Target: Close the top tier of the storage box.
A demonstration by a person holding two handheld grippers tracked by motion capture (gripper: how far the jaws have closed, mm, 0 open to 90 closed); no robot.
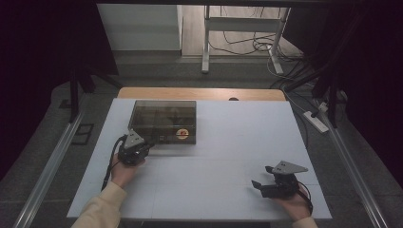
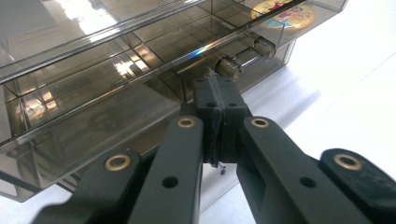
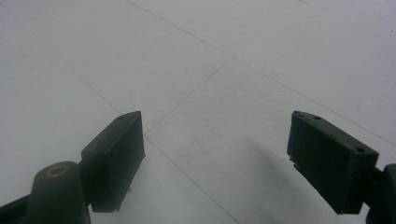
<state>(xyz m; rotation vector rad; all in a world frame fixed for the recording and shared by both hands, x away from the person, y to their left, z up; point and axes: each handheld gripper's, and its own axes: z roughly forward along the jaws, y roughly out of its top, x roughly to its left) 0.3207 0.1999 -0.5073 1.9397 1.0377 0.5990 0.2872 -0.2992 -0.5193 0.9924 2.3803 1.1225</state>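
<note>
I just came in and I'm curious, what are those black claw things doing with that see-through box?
A person holds a gripper in each hand at a white table. The left gripper is shut, with its tips right at a small metal knob on the front of the smoky clear box, maybe to pull a drawer. The right gripper is open, holding nothing, low over the table away from the box.

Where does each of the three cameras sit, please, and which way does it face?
High view: above the person's side, looking forward and down on the white table; forearms, left gripper and right gripper show.
Left gripper view: rides the left gripper, looking along its shut jaws at the smoky plastic box and its metal knob.
Right gripper view: rides the right gripper, looking past open jaws at bare table.
Shared: high and left gripper views both show the box and its round sticker.
</note>
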